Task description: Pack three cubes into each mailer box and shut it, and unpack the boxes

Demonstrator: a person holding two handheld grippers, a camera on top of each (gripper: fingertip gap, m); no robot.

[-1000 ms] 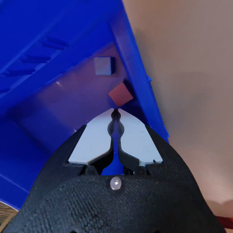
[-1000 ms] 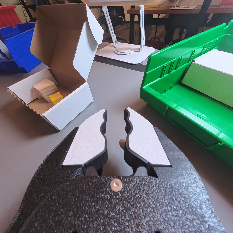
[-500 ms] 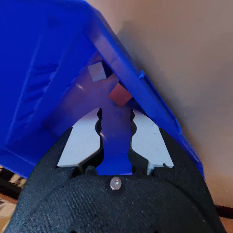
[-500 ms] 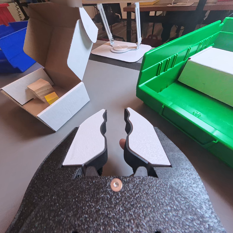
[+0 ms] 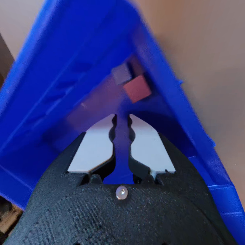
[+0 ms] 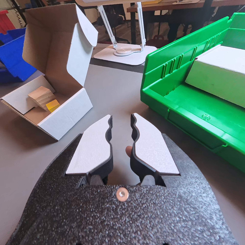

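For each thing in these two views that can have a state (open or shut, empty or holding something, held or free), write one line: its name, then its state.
Left gripper: open, empty, inside the blue bin.
Right gripper: open, empty, above the table.
Blue bin: holds a red cube and a grey-blue cube, both free.
Open mailer box: lid up, holds a wooden block and a yellow cube.
Green bin: holds a white box, shut.

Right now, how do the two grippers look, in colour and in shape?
Both match. The left gripper and the right gripper each have a black, rough-textured plastic body with one round metal screw in the middle. Each pair of fingers is flat and pale grey-white on top, edged in black, with wavy inner edges narrowing to points. No cables or sleeves show.
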